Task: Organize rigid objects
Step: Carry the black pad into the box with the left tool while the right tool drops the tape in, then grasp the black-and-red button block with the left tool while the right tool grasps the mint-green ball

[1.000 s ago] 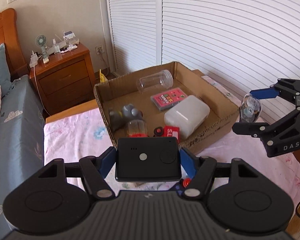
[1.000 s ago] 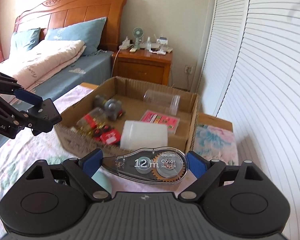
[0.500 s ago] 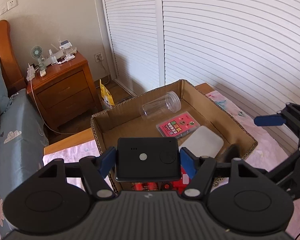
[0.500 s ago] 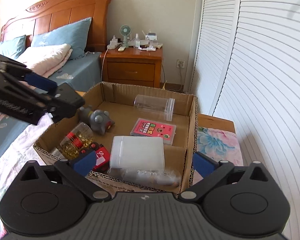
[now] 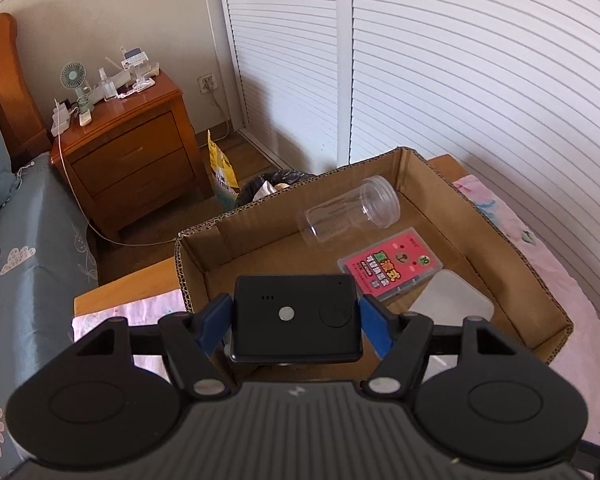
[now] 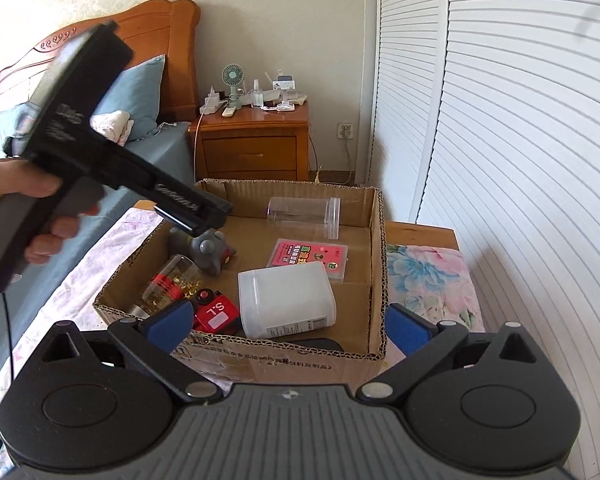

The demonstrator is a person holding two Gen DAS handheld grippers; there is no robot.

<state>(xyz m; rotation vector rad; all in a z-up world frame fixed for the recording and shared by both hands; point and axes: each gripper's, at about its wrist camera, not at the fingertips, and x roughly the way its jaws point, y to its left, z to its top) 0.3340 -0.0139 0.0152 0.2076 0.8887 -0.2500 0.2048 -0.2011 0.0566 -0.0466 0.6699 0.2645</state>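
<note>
My left gripper (image 5: 296, 318) is shut on a flat black device (image 5: 295, 316) and holds it above the near left part of the cardboard box (image 5: 496, 248). It shows in the right wrist view (image 6: 196, 210) over the box's left side. My right gripper (image 6: 288, 322) is open and empty at the near wall of the box (image 6: 284, 360). In the box lie a clear jar (image 6: 304, 212), a pink card case (image 6: 310, 258), a white plastic container (image 6: 286, 300), a grey toy (image 6: 208, 250), a glitter bottle (image 6: 172, 284) and a red toy car (image 6: 216, 312).
The box stands on a table with a pink floral cloth (image 6: 428, 276). A wooden nightstand (image 6: 256, 144) with a small fan and chargers stands behind it, next to the bed (image 5: 32, 216). White louvred doors (image 6: 500, 120) run along the right.
My right gripper opened; the tape dispenser it held is out of sight. My left gripper moved forward over the box with the black device.
</note>
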